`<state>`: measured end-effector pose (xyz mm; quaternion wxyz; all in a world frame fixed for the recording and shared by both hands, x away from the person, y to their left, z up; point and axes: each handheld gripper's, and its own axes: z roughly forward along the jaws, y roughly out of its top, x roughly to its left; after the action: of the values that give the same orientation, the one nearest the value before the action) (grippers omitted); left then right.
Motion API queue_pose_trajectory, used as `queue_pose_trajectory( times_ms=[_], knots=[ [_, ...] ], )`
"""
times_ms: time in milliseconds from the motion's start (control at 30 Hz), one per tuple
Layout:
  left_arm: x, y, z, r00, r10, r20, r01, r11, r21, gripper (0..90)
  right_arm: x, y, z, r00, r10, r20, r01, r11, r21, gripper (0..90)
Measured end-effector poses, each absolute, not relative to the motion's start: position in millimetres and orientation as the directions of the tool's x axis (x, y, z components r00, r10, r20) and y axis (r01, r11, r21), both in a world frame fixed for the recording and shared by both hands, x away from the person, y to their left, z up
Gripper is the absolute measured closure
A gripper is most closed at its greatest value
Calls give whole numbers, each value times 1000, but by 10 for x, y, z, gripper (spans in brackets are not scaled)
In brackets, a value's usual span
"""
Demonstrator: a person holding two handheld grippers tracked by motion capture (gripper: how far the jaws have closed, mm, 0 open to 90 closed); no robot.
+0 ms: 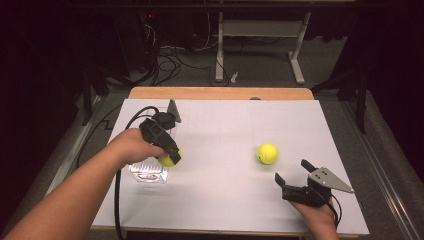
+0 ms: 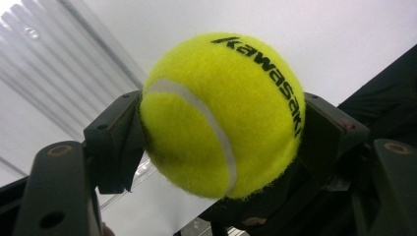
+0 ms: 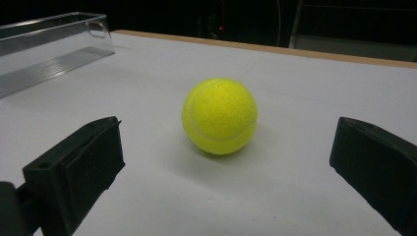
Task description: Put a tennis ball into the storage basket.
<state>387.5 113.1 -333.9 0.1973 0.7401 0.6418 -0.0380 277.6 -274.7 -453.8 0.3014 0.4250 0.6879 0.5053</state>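
**Now: one tennis ball gripped over the tray, one loose on the desk**

Clamped between the two black jaws of the left claw (image 1: 171,157) is a yellow Kawasaki tennis ball (image 2: 221,115); the pads press into its felt on both sides, and the brand lettering runs across its upper face. In the high view this claw sits just at the right edge of the clear plastic tray (image 1: 148,170), with the held ball hanging beside and slightly above the tray's near right corner. The person's left hand (image 1: 131,146) wraps the claw's body, and its black cable loops back over the tray's far end.

Well to the right of the tray, the right claw (image 1: 294,172) rests low near the desk's front edge with its jaws spread wide and nothing between the pads. Its grey three-cornered plate points right, away from the tray. A second yellow tennis ball (image 3: 220,117) lies on the white desk (image 1: 225,130) just ahead of those open jaws, apart from both, far to the tray's right.
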Motion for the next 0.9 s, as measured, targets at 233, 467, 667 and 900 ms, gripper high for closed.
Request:
queue_pose_trajectory(
  times_ms=[233,467,667,900],
  knots=[
    [3932,1248,-3336,142,945,-295,967,-68,247,268,2776,-2746,-4537,-459,889,15,280,129,951,2],
    [3958,1324,-3355,123,952,-282,969,-53,242,268,2774,-2744,-4537,-457,889,15,279,128,952,2],
    [3989,1414,-3393,102,956,-275,970,-35,239,268,2774,-2749,-4538,-457,890,14,279,128,952,2],
    [4014,1520,-3418,74,959,-272,971,-7,239,268,2775,-2747,-4539,-457,889,13,280,129,951,2]
  ],
)
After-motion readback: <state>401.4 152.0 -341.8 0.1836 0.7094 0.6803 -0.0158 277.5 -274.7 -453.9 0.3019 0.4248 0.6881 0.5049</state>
